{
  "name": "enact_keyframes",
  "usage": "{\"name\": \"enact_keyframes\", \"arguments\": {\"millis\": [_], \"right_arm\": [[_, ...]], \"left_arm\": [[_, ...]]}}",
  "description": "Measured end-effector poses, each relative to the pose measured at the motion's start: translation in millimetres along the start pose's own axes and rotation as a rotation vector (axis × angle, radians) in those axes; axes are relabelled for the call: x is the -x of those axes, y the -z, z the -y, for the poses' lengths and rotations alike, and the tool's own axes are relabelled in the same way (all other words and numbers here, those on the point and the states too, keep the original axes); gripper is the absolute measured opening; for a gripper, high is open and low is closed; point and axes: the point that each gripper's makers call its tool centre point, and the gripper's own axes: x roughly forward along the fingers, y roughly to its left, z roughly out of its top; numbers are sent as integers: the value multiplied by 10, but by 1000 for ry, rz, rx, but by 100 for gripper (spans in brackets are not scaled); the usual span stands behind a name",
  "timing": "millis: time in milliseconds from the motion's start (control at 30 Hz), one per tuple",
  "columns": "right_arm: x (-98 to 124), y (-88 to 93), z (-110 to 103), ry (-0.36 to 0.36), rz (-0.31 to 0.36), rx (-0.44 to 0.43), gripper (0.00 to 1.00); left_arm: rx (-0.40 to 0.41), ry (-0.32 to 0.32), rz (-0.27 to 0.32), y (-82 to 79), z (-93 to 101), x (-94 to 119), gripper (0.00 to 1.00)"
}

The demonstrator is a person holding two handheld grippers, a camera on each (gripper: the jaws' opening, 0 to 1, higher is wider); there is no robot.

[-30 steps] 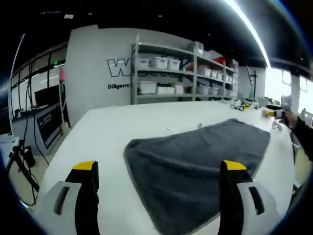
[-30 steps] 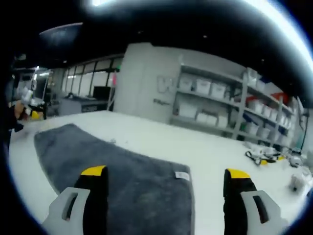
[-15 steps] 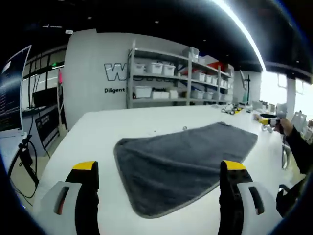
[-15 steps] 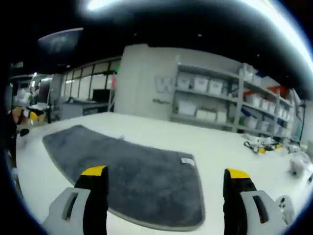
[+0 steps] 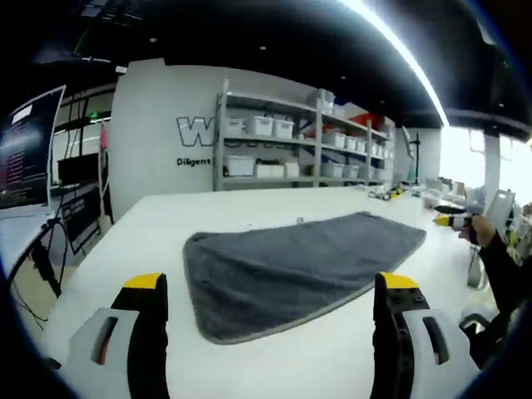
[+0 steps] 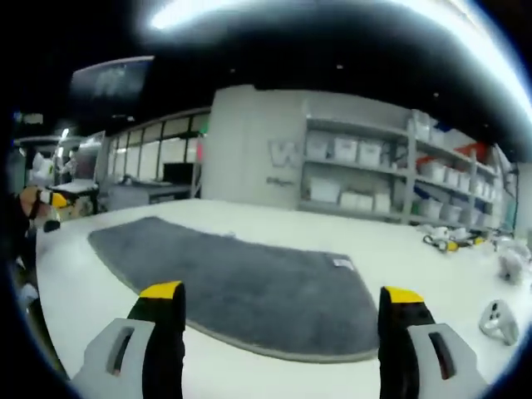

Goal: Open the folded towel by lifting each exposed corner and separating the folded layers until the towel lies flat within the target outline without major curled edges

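A dark grey towel [image 5: 291, 264] lies spread flat on the white table [image 5: 166, 224]. In the right gripper view the same towel [image 6: 249, 287] shows a small white label [image 6: 342, 263] near its far right corner. My left gripper [image 5: 270, 312] is open, held back from the towel's near edge with nothing between its yellow-tipped fingers. My right gripper [image 6: 283, 320] is open too, above the table just short of the towel's near edge. At the right edge of the left gripper view, the other gripper [image 5: 455, 220] shows in a sleeved hand.
Shelving with white bins [image 5: 283, 150] stands against the far wall. Small items [image 6: 445, 243] and a white controller [image 6: 497, 316] lie on the table's right side. A monitor [image 5: 29, 150] and cables stand left of the table. Bare tabletop surrounds the towel.
Both cameras have pulled back and lowered, so the towel now sits farther off and fully clear of both grippers' fingers. The towel itself has not moved.
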Motion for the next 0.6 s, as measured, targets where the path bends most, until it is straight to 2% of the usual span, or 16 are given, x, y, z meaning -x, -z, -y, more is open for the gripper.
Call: {"name": "enact_keyframes", "arguments": {"millis": [133,233,367,467,600], "right_arm": [[126,1,-66,-19,20,-34,98],[88,4,-14,-24,27,-24,98],[43,-2,-74,-29,15,-11,94],[57,-42,-80,-19,27,-14,93],[89,-61,-151,-24,22,-10,99]], "left_arm": [[15,2,15,27,27,87,100],[23,6,24,49,5,103,100],[19,0,25,78,-16,122,100],[21,-4,47,17,1,177,100],[17,-11,61,-41,50,243,100]]}}
